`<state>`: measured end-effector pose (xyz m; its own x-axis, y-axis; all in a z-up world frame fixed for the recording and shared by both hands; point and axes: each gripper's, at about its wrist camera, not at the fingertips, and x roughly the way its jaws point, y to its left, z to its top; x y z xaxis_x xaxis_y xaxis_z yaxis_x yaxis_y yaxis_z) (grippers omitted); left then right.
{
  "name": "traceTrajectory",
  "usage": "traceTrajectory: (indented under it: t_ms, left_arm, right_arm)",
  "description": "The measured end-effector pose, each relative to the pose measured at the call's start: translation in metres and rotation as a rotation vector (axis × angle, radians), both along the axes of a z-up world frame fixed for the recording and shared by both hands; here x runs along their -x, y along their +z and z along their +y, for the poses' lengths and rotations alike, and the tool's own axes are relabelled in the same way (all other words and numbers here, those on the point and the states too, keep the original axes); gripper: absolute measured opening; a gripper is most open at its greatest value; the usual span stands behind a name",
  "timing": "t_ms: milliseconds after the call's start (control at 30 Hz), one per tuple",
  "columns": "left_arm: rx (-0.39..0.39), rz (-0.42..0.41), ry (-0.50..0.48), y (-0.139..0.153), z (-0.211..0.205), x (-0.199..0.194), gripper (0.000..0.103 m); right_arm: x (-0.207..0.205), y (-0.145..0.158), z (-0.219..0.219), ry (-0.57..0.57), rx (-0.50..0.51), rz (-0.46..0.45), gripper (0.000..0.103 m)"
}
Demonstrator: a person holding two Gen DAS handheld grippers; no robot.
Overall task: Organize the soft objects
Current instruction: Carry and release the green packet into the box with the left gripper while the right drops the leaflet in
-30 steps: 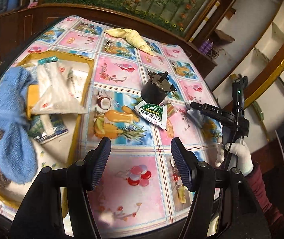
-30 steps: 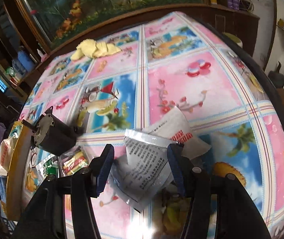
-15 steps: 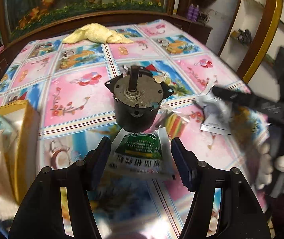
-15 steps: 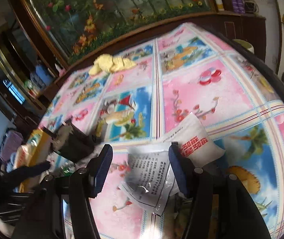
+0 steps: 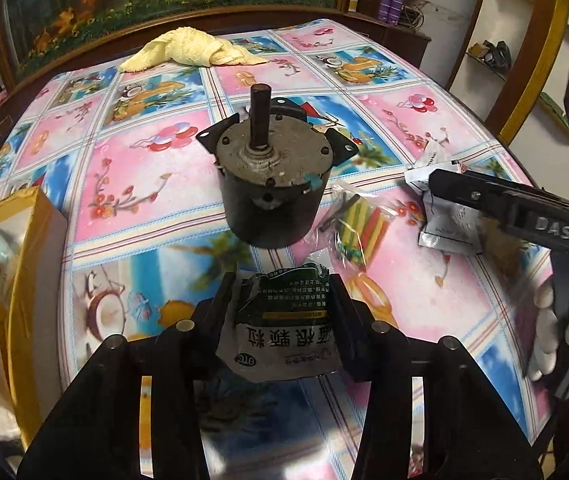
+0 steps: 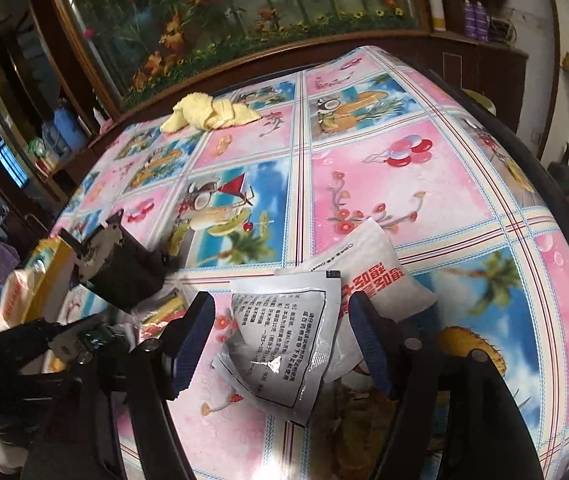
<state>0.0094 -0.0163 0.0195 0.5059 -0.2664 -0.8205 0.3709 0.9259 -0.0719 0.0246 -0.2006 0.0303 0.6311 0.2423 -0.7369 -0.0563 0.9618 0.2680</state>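
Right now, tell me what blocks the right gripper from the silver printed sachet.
Nothing visible does. The right gripper stands open with the silver printed sachet already lying between its blue fingertips. A white pouch with red lettering lies partly under it, behind.

A black motor (image 5: 270, 184) (shaft up) stands on the patterned tablecloth (image 5: 132, 184), fish tank (image 6: 244, 12) behind.

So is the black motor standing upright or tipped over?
Upright. The black motor rests on its base on the tablecloth, its shaft pointing up.
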Motion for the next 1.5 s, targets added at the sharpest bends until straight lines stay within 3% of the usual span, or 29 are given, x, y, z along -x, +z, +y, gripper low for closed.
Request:
traceTrajectory:
  t_ms: [200, 233, 267, 333, 367, 467, 700, 867, 1100, 1267, 1400, 1500]
  left_arm:
    - [0.095, -0.030, 0.018, 0.021, 0.019, 0.037, 0.043]
    - [0.117, -0.037, 0.025, 0.026, 0.024, 0.044, 0.043]
    - [0.134, -0.044, 0.031, 0.030, 0.029, 0.050, 0.043]
    - [0.167, -0.062, 0.046, 0.040, 0.040, 0.063, 0.043]
    - [0.186, -0.069, 0.055, 0.045, 0.046, 0.070, 0.043]
    - [0.248, -0.088, 0.084, 0.057, 0.068, 0.087, 0.043]
    - [0.348, -0.141, 0.209, 0.078, 0.140, 0.123, 0.043]
    - [0.346, -0.172, 0.353, 0.079, 0.199, 0.147, 0.044]
    - [0.319, -0.135, 0.530, 0.057, 0.257, 0.167, 0.044]
    - [0.256, -0.072, 0.512, 0.040, 0.252, 0.162, 0.045]
    - [0.066, -0.012, 0.466, 0.017, 0.225, 0.149, 0.062]
    - [0.075, -0.019, 0.465, 0.013, 0.224, 0.152, 0.065]
  right_arm:
    - [0.004, -0.003, 0.019, 0.068, 0.102, -0.011, 0.069]
    - [0.005, -0.005, 0.024, 0.096, 0.119, -0.006, 0.067]
    - [0.006, -0.006, 0.031, 0.123, 0.139, 0.002, 0.058]
    - [0.010, -0.006, 0.039, 0.138, 0.182, 0.004, 0.054]
    - [0.012, -0.004, 0.039, 0.140, 0.175, 0.008, 0.046]
    - [0.019, -0.001, 0.033, 0.144, 0.098, 0.039, 0.039]
    - [0.044, 0.014, 0.019, 0.131, -0.051, 0.041, 0.038]
    - [0.059, 0.044, 0.033, 0.187, -0.144, -0.013, 0.038]
    - [0.064, 0.074, 0.109, 0.373, -0.187, -0.051, 0.038]
    - [0.061, 0.077, 0.179, 0.514, -0.211, -0.018, 0.038]
    - [0.061, 0.074, 0.235, 0.621, -0.210, 0.020, 0.038]
    - [0.059, 0.065, 0.273, 0.676, -0.163, 0.045, 0.038]
